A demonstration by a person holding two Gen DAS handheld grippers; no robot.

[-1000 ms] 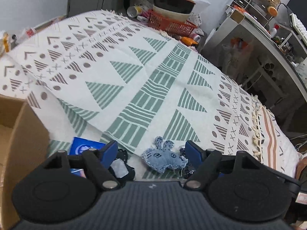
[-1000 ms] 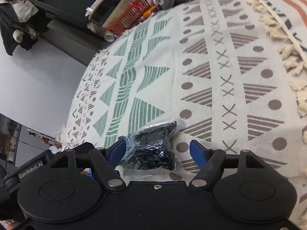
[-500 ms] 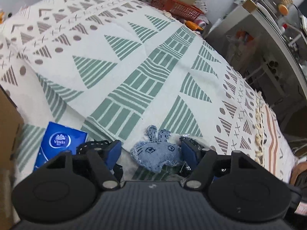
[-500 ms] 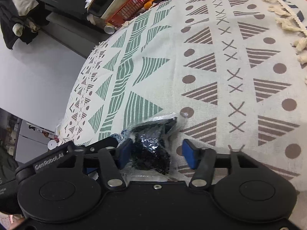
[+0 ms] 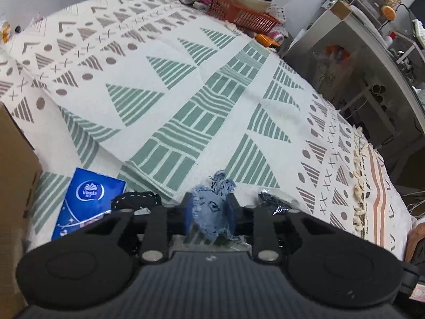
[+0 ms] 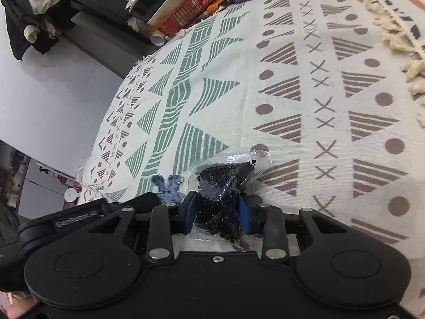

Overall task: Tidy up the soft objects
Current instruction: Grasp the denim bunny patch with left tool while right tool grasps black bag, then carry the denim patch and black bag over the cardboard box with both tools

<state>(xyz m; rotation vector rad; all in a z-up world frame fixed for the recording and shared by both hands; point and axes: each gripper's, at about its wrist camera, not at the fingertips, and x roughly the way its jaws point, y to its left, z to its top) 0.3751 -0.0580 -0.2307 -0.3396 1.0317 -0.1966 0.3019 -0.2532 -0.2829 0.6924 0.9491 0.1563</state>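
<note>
A patterned cloth (image 5: 186,85) of green and brown triangles fills most of both views and is the surface everything lies on. At the left edge of the left wrist view stands the brown wall of a cardboard box (image 5: 16,175), seemingly the place where the soft things are to go, though its inside is out of sight. Beside it, in the lower left, lies a blue tissue pack (image 5: 87,202), and just right of that a dark stitched fabric piece (image 5: 136,199) is partly hidden by the tool.

The left gripper (image 5: 209,212) sits at lower centre of its frame, clenched on the denim bunny toy (image 5: 211,210), whose ears stick up above the blue pads. The right gripper (image 6: 217,212), at lower centre of its own frame, is likewise closed on the bagged dark item (image 6: 225,186), a clear plastic packet of something black and glittery; its upper end lies on the cloth. The two held things sit near each other, the bunny's ears showing just left of the packet in the right wrist view.

The step in hand appears to be the grasp itself, both pieces pinched but not clearly lifted. The next move calls for raising each clear of the cloth and carrying it toward the box at the left, keeping the squeeze firm, since the slick plastic may slip.
</note>
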